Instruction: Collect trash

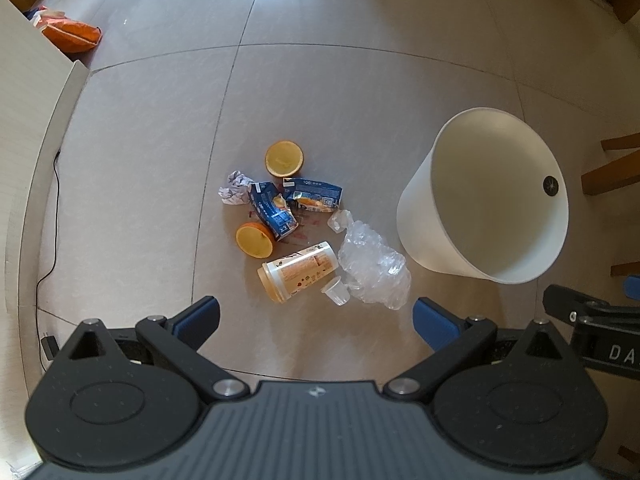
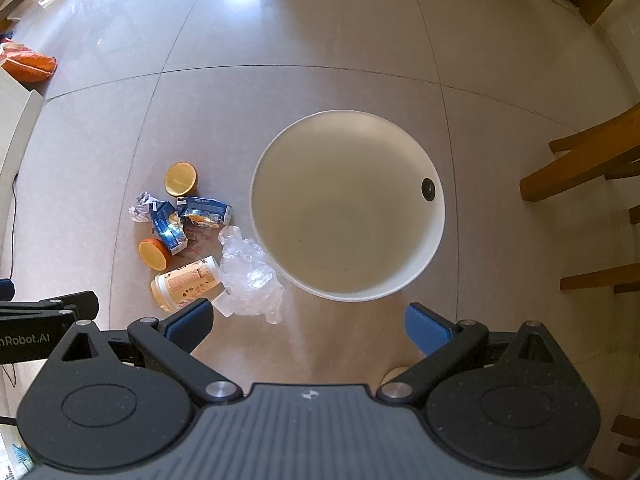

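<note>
A pile of trash lies on the tiled floor: two orange halves [image 1: 284, 158] [image 1: 255, 240], a crumpled paper [image 1: 236, 193], two flattened blue cartons [image 1: 272, 210] [image 1: 314, 195], a lying drink cup [image 1: 298, 272], a small clear cup [image 1: 336, 291] and crumpled clear plastic [image 1: 372, 264]. A white bin [image 1: 486, 196] stands to their right with nothing visible inside it [image 2: 348, 204]. My left gripper [image 1: 316, 320] hovers open above the near side of the pile. My right gripper [image 2: 308, 326] hangs open above the bin's near rim. The pile [image 2: 188, 240] sits left of the bin.
A white cabinet [image 1: 28, 92] and a black cable [image 1: 52, 216] run along the left. An orange bag [image 1: 72, 36] lies at the far left. Wooden chair legs [image 2: 588, 160] stand at the right. Bare tiles stretch beyond the pile.
</note>
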A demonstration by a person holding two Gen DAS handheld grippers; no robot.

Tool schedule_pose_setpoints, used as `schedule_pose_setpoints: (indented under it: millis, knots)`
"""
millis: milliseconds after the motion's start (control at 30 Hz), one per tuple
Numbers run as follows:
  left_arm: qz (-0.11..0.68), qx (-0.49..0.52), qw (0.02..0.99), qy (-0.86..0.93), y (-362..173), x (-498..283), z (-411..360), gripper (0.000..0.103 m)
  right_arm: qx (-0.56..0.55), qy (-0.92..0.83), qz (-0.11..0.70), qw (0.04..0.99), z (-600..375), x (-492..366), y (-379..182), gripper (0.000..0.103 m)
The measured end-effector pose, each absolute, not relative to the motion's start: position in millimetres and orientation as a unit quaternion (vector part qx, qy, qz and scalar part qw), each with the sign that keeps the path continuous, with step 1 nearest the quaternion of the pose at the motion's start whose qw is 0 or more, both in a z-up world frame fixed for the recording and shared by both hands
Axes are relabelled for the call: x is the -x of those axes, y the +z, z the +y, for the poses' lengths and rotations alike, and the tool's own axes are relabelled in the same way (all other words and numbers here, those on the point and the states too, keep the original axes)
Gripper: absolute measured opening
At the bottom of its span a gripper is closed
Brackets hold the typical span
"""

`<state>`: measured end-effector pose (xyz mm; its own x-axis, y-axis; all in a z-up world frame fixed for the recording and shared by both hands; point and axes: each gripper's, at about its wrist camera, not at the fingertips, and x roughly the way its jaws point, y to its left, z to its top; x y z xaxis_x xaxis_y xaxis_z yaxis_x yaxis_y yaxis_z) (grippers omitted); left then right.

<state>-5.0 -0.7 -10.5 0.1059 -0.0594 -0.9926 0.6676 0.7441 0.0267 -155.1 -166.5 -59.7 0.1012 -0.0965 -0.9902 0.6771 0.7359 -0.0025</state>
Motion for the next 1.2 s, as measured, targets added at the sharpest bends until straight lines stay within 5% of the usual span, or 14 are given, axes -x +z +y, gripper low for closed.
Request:
schedule_pose_setpoints:
  millis: [1200]
  knots:
    - [0.601, -0.217, 0.730, -0.243, -93.3, -2.4, -19.1, 0.102, -0.206, -0.269, 0.594, 0.730, -217.7, 166.6, -132.2, 0.103]
